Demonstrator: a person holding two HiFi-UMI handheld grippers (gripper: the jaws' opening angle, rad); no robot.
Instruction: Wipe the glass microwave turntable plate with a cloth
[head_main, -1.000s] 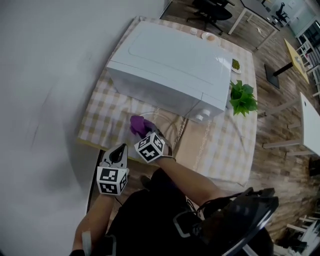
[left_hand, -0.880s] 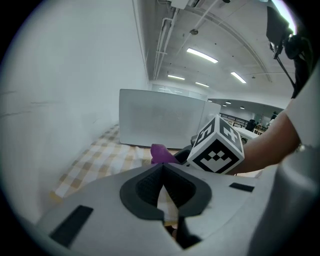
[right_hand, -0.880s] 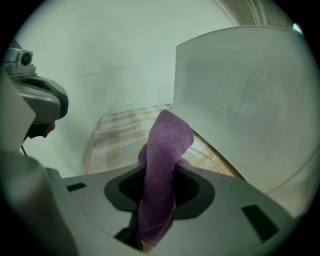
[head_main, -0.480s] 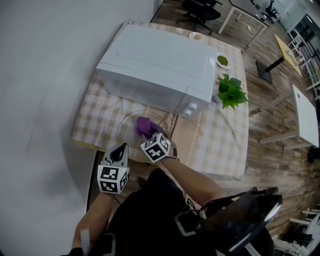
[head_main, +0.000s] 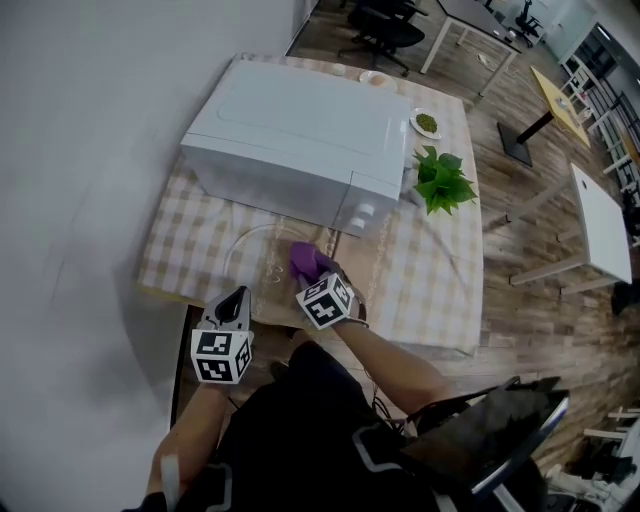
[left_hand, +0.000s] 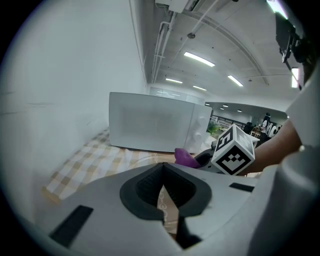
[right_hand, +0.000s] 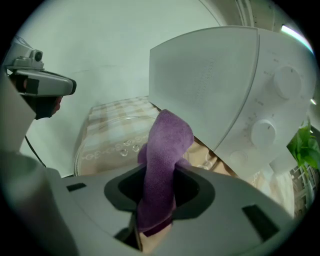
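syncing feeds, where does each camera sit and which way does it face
Head view: on the head, steeply down on microwave, glass turntable plate, forearms, left gripper, right gripper.
Left gripper view: along its shut, empty jaws toward the microwave; right gripper's cube shows.
Right gripper view: along jaws clamping the purple cloth, over the plate.
Shared: all show microwave and cloth.

A white microwave and green plant stand on checked tablecloth.

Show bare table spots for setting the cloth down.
Free: tablecloth left of the plate, near the microwave's left end; also the strip right of the plate, before the plant. Crowded: centre front, right gripper with cloth at plate.
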